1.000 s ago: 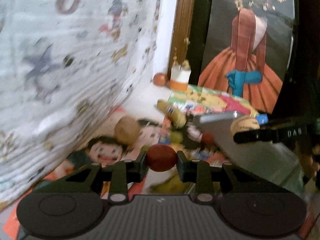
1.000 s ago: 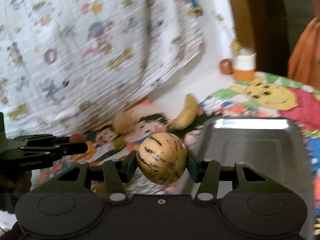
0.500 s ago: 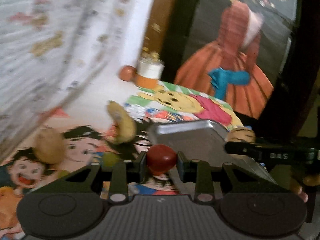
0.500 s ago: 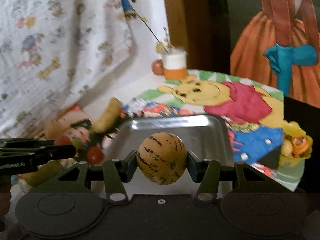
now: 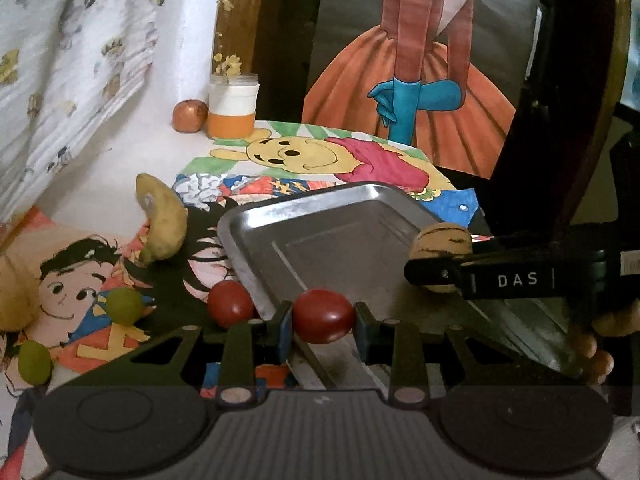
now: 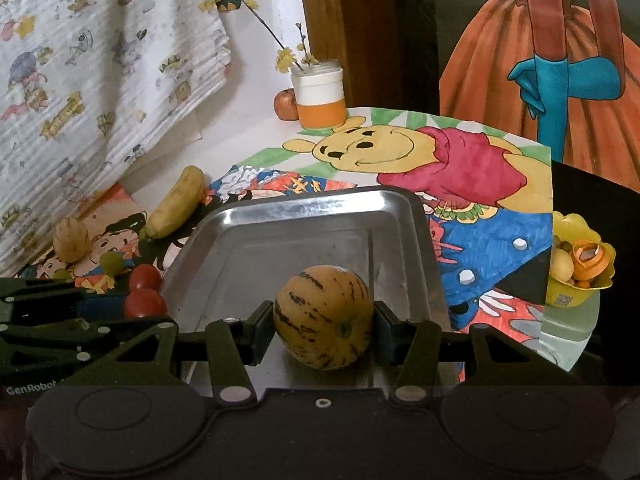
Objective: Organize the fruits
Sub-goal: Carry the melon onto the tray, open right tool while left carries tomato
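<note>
Red tomato (image 5: pixel 323 315) pinched between the left gripper (image 5: pixel 322 320) pads, held over the near left rim of the steel tray (image 5: pixel 280 220). Striped yellow melon (image 6: pixel 323 316) clamped in the right gripper (image 6: pixel 322 326), above the tray's near middle. Second tomato (image 5: pixel 230 304) just left of the tray; banana (image 5: pixel 162 216) farther left; two green grapes (image 5: pixel 124 306) near left.

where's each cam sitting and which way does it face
Left wrist: on the left gripper, angled down at the metal tray; own fingers clamp a red tomato, and the right gripper shows.
Right wrist: on the right gripper, facing the tray; own fingers clamp a striped melon.
Shared: tray, banana, orange-banded jar.
</note>
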Motion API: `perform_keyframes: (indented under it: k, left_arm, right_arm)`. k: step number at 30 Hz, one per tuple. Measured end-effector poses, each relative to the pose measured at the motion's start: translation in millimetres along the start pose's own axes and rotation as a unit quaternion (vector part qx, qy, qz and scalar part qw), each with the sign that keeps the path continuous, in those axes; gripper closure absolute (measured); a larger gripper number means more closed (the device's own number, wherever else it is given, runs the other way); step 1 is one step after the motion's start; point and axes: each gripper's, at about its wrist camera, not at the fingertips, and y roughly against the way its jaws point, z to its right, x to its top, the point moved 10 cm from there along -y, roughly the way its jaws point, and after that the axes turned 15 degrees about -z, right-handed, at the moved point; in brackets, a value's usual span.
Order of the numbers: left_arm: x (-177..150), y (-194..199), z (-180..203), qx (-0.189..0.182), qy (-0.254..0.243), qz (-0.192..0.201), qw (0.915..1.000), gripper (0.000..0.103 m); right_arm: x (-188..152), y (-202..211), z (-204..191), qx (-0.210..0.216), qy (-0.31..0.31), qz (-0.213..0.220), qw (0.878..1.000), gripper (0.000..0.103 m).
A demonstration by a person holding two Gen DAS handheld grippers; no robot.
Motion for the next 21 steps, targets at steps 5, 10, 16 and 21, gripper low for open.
perform_keyframes:
  k: [5, 10, 16, 21]
  left_arm:
    - [2, -1, 4, 0.007, -0.005, -0.002, 1.0000, 0.066]
    - [1, -1, 5, 0.000, -0.001, -0.003, 1.0000, 0.066]
    - [0, 13, -6, -0.016, 0.042, 0.014, 0.9989, 0.056]
    - [-1, 36, -24, -0.017, 0.102, 0.039, 0.9939, 0.030]
  right_arm:
    - [0, 1, 1, 0.002, -0.003, 0.000, 1.000, 0.049]
    - [0, 9, 2, 0.003, -0.009, 0.014, 1.000, 0.048]
    - [-3, 24, 5, 0.001, -0.017, 0.029, 0.999, 0.038]
    - [-6, 44, -1, -0.003, -0.020, 0.048, 0.999, 0.022]
